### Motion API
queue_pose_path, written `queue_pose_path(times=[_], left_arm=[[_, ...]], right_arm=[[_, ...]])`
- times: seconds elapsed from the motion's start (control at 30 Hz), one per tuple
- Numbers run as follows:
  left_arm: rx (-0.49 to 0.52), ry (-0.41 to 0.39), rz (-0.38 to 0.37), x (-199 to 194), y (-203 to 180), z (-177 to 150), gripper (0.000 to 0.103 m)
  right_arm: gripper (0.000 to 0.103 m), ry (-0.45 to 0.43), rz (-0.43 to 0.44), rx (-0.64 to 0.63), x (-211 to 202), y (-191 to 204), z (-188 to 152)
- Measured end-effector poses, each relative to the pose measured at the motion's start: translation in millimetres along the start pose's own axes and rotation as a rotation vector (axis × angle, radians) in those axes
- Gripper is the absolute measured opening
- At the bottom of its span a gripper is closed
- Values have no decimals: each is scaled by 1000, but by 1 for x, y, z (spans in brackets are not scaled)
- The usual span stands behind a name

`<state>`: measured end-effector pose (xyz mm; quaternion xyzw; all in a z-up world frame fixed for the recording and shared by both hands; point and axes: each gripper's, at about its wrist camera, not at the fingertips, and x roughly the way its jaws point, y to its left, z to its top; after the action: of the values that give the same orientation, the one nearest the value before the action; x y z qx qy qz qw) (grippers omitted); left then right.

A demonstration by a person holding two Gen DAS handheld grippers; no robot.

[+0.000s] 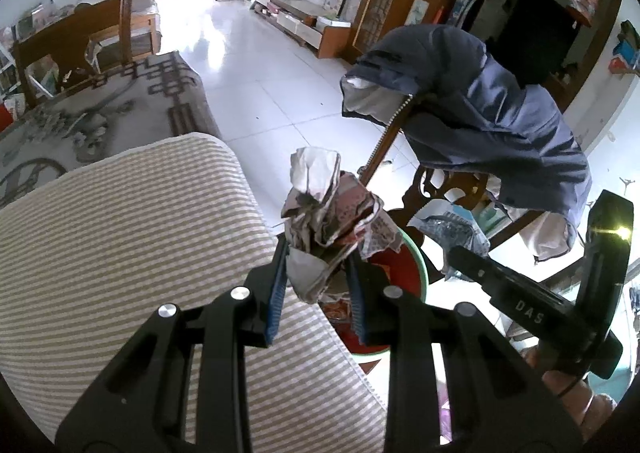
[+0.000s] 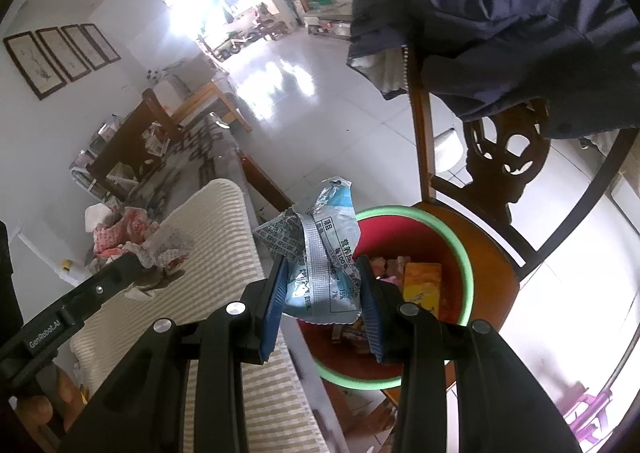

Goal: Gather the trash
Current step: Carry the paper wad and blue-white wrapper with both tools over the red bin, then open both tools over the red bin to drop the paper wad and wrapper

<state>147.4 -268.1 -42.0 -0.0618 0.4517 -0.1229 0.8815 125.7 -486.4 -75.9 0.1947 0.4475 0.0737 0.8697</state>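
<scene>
My left gripper [image 1: 318, 273] is shut on a crumpled paper wad [image 1: 328, 213], white and red-printed, held above the edge of a striped cushion and beside a red basin with a green rim [image 1: 422, 269]. It also shows in the right wrist view [image 2: 136, 241]. My right gripper [image 2: 324, 285] is shut on a blue and silver snack wrapper [image 2: 320, 253], held over the near rim of the basin [image 2: 464, 253]. The basin sits on a wooden chair seat and holds several wrappers [image 2: 420, 281]. The right gripper shows in the left wrist view [image 1: 464, 253] with the wrapper [image 1: 452, 225].
A beige striped cushion [image 1: 132, 253] lies at the left below both grippers. A carved wooden chair back [image 2: 504, 157] with a navy jacket [image 1: 480, 101] draped over it rises behind the basin. A patterned sofa cover [image 1: 100, 113] and white tiled floor [image 1: 260, 65] lie beyond.
</scene>
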Motion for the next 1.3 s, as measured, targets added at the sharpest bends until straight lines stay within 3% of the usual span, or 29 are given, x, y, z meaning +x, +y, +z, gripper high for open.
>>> queue_pose_path(times=[0.53,1.3], left_arm=[[38,96,-59,44,-31,-1,27],[64,213,-72,96,-43,1,28]], right_arm=[[35,7,-30,33,5,-24,6],[35,31,-51,87,23,-47,19]])
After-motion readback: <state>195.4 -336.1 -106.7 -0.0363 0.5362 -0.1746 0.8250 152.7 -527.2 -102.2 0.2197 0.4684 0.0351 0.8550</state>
